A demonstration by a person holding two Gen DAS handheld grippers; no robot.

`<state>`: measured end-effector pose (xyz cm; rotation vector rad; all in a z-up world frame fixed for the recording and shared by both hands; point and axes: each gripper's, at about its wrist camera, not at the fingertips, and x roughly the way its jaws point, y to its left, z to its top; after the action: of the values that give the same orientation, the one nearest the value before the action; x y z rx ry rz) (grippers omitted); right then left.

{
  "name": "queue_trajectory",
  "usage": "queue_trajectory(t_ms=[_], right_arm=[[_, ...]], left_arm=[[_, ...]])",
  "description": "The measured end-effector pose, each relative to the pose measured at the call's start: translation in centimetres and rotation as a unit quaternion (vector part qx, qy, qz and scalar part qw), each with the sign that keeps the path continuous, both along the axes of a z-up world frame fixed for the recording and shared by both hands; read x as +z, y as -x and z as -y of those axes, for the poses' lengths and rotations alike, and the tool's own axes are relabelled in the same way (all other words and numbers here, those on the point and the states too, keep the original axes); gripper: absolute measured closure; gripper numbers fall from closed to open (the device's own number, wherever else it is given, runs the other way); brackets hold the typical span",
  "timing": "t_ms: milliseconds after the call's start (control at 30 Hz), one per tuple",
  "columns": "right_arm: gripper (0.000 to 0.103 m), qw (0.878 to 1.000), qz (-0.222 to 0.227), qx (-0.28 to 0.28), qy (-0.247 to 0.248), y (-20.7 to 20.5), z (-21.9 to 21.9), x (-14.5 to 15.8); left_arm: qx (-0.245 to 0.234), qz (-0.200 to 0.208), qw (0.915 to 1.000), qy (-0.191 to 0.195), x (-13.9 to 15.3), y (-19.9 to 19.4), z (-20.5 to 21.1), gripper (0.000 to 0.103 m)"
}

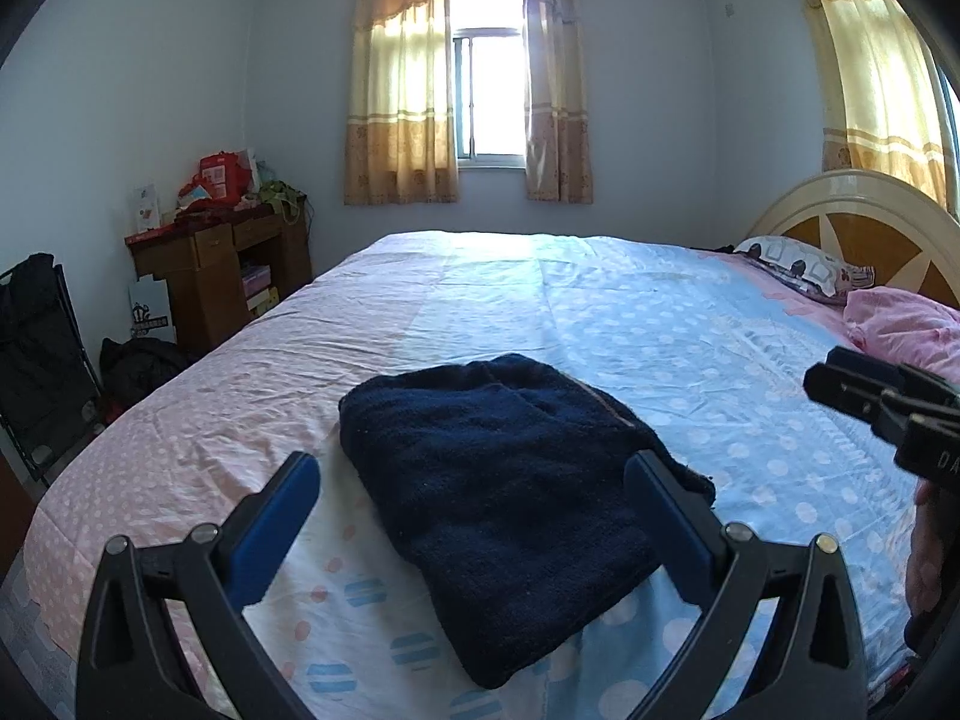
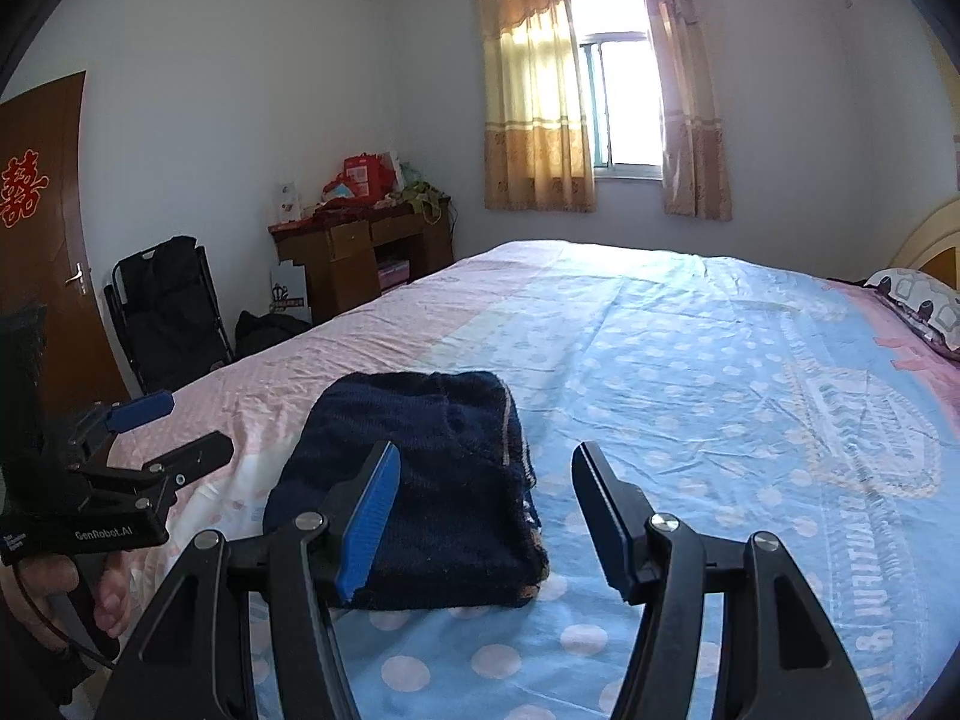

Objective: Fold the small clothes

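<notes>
A dark navy knitted garment (image 1: 504, 492) lies folded into a thick rectangle on the bed; it also shows in the right wrist view (image 2: 420, 480). My left gripper (image 1: 474, 480) is open and empty, held just above the near part of the garment, its fingers spread to either side. My right gripper (image 2: 486, 480) is open and empty, hovering over the garment's right edge. The left gripper also shows at the left in the right wrist view (image 2: 174, 426). The right gripper also shows at the right edge of the left wrist view (image 1: 840, 384).
The bed (image 1: 690, 324) has a pink and blue polka-dot sheet. A pillow (image 1: 804, 267), a pink blanket (image 1: 906, 324) and a headboard (image 1: 858, 222) are at the right. A cluttered wooden desk (image 2: 360, 252), a black folding chair (image 2: 168, 312) and a door (image 2: 42, 240) stand left.
</notes>
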<state>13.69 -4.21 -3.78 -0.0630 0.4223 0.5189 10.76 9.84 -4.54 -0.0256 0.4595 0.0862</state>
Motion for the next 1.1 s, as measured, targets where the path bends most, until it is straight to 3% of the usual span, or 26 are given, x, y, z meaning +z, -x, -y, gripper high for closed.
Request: queue_trajectory(t_ms=[233,567,1100], right_arm=[[0.042,1.000,0.008,-0.007,-0.010,0.3,0.6,0.5],[0.042,1.000,0.021,-0.004,-0.012,1.2,0.5,1.3],[0.042,0.999,0.042,0.008,-0.008,2.8,-0.1,2.4]], left_arm=[[-0.011,-0.005,0.9999,-0.007,0.2,0.0,0.4,0.000],[0.001,0.019,0.9997,-0.014,1.3,0.6,0.4,0.000],[0.021,0.026,0.9995,0.003,1.4,0.7,-0.7,0.000]])
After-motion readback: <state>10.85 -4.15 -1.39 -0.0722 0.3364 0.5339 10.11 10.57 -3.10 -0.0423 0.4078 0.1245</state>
